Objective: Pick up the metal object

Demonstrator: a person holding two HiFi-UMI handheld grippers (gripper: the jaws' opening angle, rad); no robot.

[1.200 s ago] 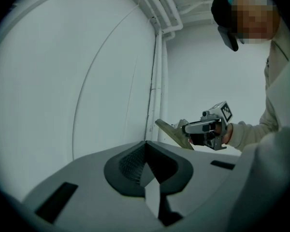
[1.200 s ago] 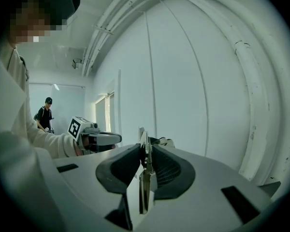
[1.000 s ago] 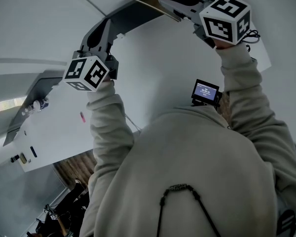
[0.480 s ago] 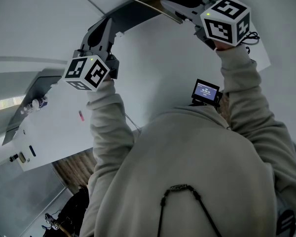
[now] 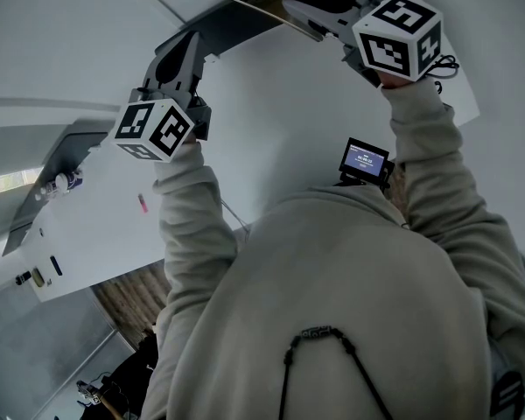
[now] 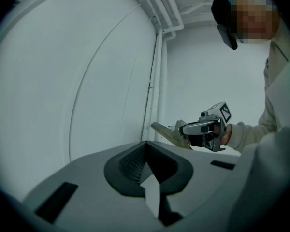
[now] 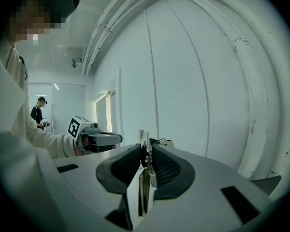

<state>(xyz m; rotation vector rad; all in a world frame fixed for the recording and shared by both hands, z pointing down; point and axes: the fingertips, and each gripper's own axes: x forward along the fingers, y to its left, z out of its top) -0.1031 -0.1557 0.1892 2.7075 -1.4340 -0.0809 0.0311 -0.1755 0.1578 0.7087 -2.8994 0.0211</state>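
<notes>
Two tools are up in the air, and only one has work. The right tool [image 7: 146, 151] is clamped on the metal object [image 7: 144, 180], a thin flat thing standing edge-on between the ribbed pads [image 7: 168, 170], so the jaws stop a little apart on its thickness. Pinched this way, it juts past the tips, and at the top centre of the head view it shows as a slim blade pointing left. The left tool [image 6: 146, 153] is clenched on nothing, its pads meeting. I judge it idle, held up beside its partner, which sits with its load at the centre right of the left tool's view. Both sleeves [image 5: 188, 226] reach up in front of a plain white wall [image 7: 193, 71]. They are well apart from what looks like a white worktop [image 5: 96, 226] at the lower left of the head view, so the lift itself looks done.
</notes>
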